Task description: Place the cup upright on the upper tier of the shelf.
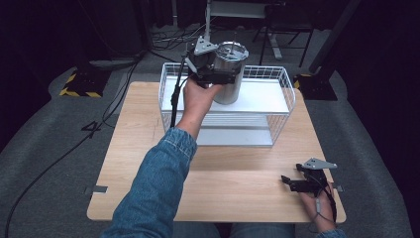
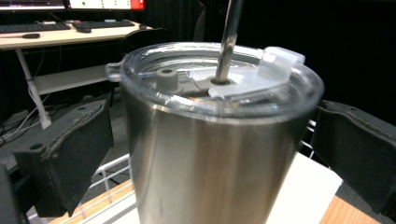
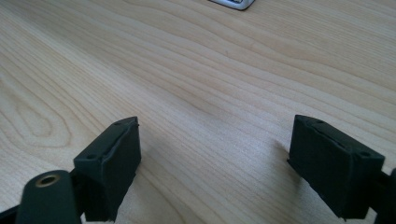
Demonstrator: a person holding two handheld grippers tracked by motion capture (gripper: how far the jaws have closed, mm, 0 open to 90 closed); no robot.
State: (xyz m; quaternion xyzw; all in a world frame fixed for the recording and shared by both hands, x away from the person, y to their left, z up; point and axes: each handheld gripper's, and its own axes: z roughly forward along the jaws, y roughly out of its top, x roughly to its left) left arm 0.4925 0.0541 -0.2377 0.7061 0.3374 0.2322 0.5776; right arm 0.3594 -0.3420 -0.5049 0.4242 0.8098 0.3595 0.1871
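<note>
A stainless steel tumbler (image 1: pixel 229 82) with a clear lid (image 2: pixel 196 100) and a metal straw (image 2: pixel 229 42) stands upright on the white top shelf (image 1: pixel 262 96) of a wire rack (image 1: pixel 292 94). My left gripper (image 1: pixel 218 78) reaches over the rack's left rim. Its jaws flank the tumbler (image 2: pixel 210 158) with a narrow gap on each side, so it is open. My right gripper (image 1: pixel 289 182) rests low on the wooden table (image 1: pixel 237 168) near the front right corner. It is open, with bare wood between the pads (image 3: pixel 112 158).
The white wire rack stands at the table's far edge and has a lower shelf (image 1: pixel 237 136) under the top one. Black cables (image 1: pixel 59 153) trail across the grey floor at left. A desk with keyboards (image 2: pixel 56 28) stands beyond the table.
</note>
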